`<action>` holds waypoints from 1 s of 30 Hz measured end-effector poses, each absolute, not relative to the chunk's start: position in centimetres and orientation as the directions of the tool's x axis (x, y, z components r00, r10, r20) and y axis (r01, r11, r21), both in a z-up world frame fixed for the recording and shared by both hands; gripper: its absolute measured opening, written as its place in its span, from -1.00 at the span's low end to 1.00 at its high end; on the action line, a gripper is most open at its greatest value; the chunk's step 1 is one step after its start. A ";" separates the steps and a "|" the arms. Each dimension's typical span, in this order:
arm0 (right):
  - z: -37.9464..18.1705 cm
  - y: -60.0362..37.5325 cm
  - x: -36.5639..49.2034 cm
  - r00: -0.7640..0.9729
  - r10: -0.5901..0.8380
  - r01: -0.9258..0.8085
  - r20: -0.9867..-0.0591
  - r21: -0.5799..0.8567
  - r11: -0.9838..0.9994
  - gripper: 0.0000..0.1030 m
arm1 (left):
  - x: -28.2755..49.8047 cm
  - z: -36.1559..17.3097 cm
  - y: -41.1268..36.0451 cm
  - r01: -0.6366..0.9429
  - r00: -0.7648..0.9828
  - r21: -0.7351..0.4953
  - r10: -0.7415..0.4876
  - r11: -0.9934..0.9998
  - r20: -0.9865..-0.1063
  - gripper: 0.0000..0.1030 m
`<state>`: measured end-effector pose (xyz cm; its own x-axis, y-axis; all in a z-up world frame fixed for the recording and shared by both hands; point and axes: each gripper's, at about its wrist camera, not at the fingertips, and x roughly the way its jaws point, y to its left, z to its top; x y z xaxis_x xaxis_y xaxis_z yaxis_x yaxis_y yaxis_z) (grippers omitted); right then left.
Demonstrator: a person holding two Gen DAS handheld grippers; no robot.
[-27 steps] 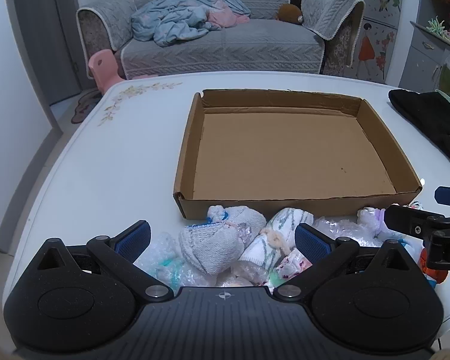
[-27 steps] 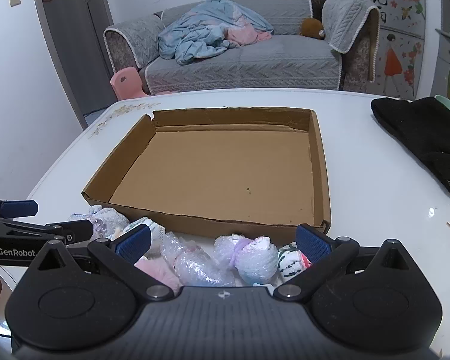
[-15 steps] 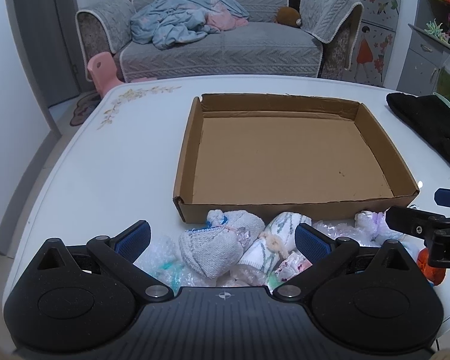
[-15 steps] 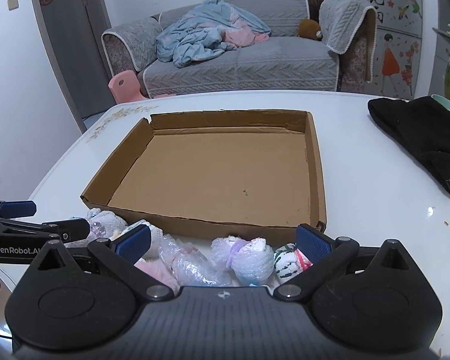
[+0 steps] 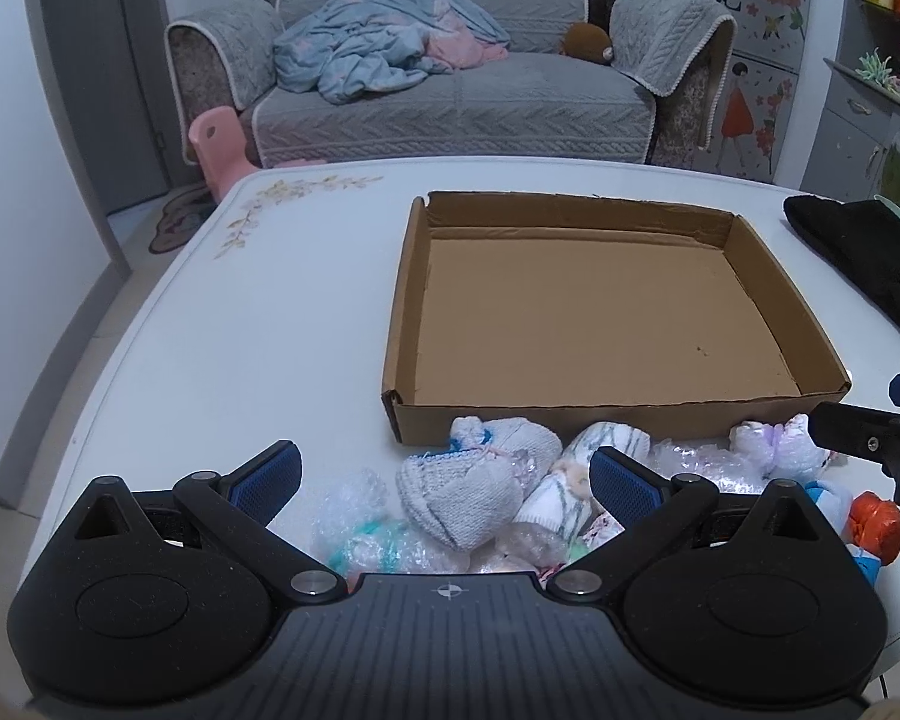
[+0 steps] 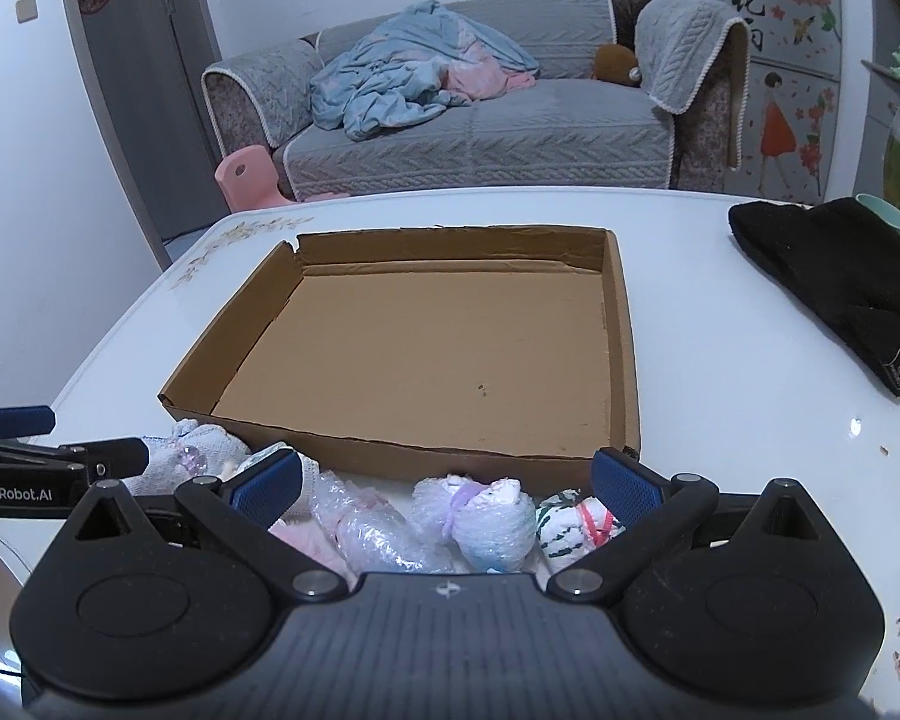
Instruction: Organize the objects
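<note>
Both tongs, left (image 5: 444, 477) and right (image 6: 447, 480), spread wide and empty, have drawn slightly back above the bundles (image 5: 474, 495); box (image 5: 600, 306) ahead unfilled, no pick begun.

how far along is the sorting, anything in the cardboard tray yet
Nothing is done yet: the shallow brown cardboard tray holds nothing. Nothing is in hand either; the left gripper and right gripper are both open over the pile of small wrapped cloth bundles on the white table. All bundles remain to move.

Both grippers: matte black speckled housings, ribbed centre panel, silver pivot screws, blue ribbed pads (image 5: 624, 477); white "GenRobot.AI" lettering (image 6: 11, 493).
</note>
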<state>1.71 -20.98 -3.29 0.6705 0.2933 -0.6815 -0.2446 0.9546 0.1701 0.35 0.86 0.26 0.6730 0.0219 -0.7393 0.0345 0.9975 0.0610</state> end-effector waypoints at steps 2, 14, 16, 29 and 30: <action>-3.3 -21.2 1.7 0.672 0.291 -0.243 -0.681 0.169 0.955 0.99 | 0.3 0.1 0.7 0.037 0.671 0.065 0.024 0.997 -0.741 0.99; -3.3 -21.8 1.5 0.672 0.290 -0.243 -0.682 0.167 0.955 0.99 | -0.2 0.1 1.1 0.035 0.674 0.065 0.025 0.997 -0.739 0.99; -3.1 -21.9 1.4 0.675 0.291 -0.250 -0.678 0.161 0.955 0.99 | -0.3 0.1 1.1 0.036 0.677 0.072 0.029 0.997 -0.736 0.99; -3.0 -23.4 1.0 0.695 0.287 -0.247 -0.659 0.155 0.956 0.99 | -0.8 -0.2 1.2 0.035 0.676 0.076 0.033 0.996 -0.736 0.99; -3.0 -23.4 1.0 0.696 0.287 -0.249 -0.658 0.155 0.956 0.99 | -0.9 -0.1 1.2 0.035 0.677 0.076 0.032 0.997 -0.735 0.99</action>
